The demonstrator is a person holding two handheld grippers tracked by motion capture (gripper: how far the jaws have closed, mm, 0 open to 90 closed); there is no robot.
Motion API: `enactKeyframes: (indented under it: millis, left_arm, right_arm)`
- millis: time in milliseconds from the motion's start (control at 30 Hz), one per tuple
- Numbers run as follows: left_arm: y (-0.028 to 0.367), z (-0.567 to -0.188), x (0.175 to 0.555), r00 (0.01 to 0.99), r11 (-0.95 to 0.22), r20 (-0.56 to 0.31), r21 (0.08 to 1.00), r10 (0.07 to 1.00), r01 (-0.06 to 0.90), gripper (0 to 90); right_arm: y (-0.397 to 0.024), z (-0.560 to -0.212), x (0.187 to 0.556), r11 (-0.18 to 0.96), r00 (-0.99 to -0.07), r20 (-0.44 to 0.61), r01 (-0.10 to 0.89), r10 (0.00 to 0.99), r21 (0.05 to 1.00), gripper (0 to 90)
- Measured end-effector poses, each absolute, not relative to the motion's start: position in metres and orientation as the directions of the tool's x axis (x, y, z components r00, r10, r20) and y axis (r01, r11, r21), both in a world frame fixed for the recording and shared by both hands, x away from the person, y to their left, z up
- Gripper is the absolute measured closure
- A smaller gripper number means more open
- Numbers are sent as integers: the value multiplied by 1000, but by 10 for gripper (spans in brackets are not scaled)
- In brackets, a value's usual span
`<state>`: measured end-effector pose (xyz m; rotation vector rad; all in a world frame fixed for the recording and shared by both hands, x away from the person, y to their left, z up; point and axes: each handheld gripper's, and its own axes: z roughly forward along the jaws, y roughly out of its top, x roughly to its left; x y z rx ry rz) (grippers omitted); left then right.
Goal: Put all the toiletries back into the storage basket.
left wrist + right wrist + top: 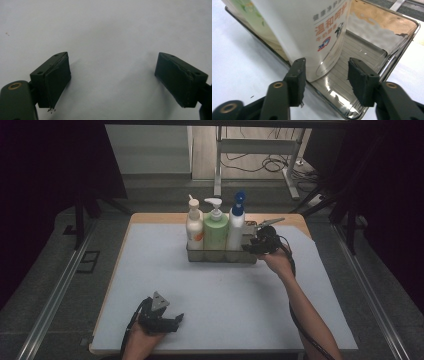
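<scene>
Standing in a row inside the metal tray, three bottles fill most of it: a white one with an orange label at the tray's left end, a green pump bottle in the middle, and a white bottle with a blue cap toward the right end. The right gripper sits at the tray's right end, its jaws parted on either side of the tray's near rim and clear of the white bottle, gripping nothing. A free stretch of tray floor remains to the right of that bottle. The left gripper rests well in front of the tray over the bare mat, jaws spread and empty. By my reading, the loading is done or nearly so, with only the withdrawal left.
</scene>
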<state>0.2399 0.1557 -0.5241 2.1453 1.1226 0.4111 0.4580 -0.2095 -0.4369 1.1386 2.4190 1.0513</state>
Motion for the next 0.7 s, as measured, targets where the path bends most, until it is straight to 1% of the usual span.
enactKeyframes:
  millis: [433, 700]
  left_arm:
    - [156, -524, 240, 580, -403, -30, 689, 814, 602, 128]
    - [156, -524, 240, 579, -402, -31, 690, 814, 602, 128]
  right_arm:
    - [-208, -432, 446, 440, -668, 34, 527, 743, 727, 288]
    - [-211, -429, 434, 463, -683, 16, 511, 730, 725, 220]
